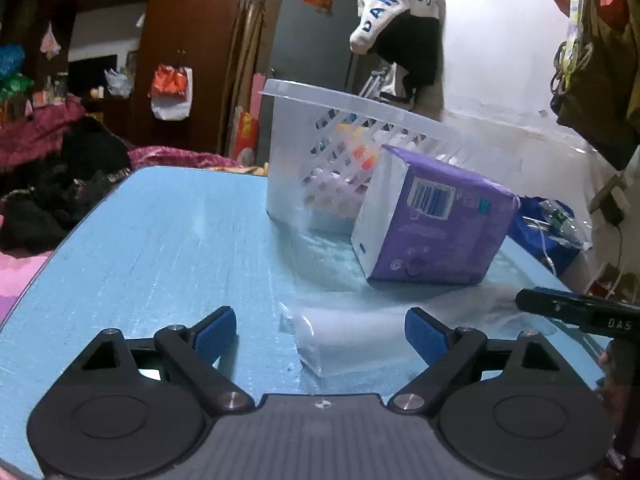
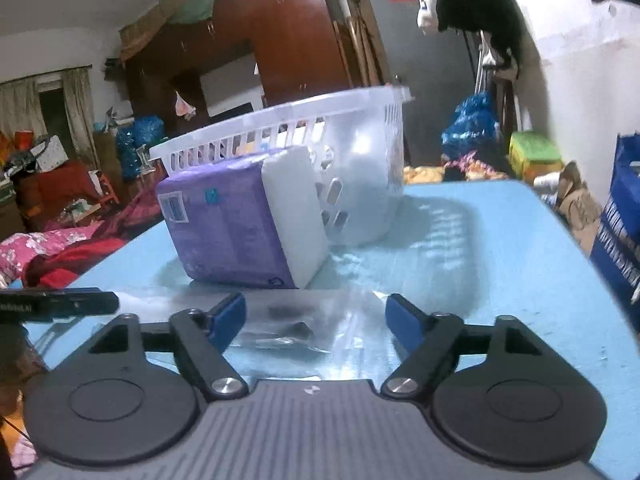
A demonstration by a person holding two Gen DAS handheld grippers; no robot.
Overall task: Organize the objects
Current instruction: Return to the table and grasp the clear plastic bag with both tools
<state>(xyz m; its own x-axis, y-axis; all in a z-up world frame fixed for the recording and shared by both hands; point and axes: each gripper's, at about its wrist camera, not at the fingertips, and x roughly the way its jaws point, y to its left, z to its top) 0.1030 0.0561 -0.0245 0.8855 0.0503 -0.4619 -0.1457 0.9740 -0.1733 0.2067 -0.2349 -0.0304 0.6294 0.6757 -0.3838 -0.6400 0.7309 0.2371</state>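
Purple pack (image 1: 432,216) leaning against white basket (image 1: 320,128) on blue table (image 1: 160,240)
Left gripper (image 1: 320,330) and right gripper (image 2: 316,316) spread wide over a clear bag (image 2: 320,332), perhaps untouched; bare tabletop toward the left edge

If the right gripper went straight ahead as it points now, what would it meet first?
Probably the clear plastic bag lying flat between its open jaws; beyond that, the purple pack leaning on the basket. Depth is hard to judge.

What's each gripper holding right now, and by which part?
Nothing. The left gripper and right gripper are both open, each above a clear bag on the table.
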